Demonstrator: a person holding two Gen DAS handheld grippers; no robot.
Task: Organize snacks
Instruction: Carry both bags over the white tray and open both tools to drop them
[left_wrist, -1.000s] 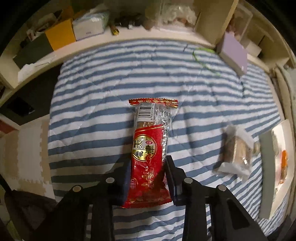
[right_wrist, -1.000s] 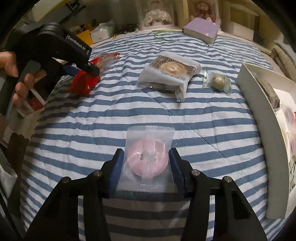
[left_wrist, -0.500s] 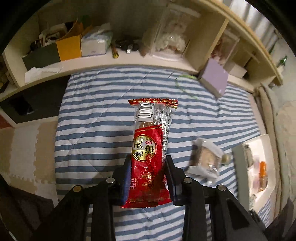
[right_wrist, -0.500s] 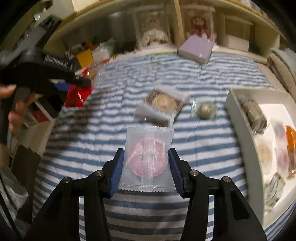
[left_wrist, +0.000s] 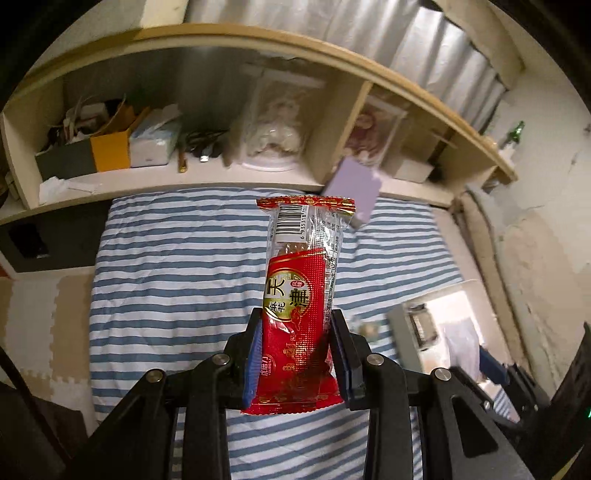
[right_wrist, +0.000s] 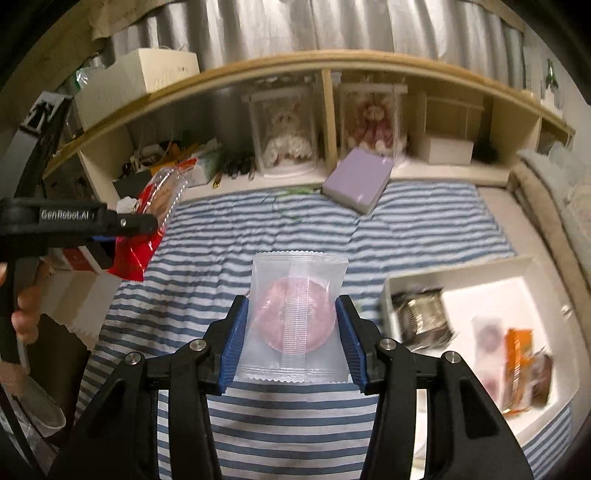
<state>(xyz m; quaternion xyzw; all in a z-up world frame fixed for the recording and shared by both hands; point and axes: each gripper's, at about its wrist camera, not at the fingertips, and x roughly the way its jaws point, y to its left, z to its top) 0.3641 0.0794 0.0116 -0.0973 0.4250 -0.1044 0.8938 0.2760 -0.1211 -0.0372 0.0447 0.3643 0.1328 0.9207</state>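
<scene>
Above striped bedding, left jaws clamp red snack packet; right jaws clamp pink pastry.

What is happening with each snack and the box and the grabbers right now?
left gripper: shut on the red snack packet
red snack packet: sealed, held up above the bed
right gripper: shut on the pink round snack
pink round snack: sealed in its clear wrapper, held up above the bed
white box: open, several wrapped snacks inside
purple box: closed, leaning on the shelf edge
</scene>
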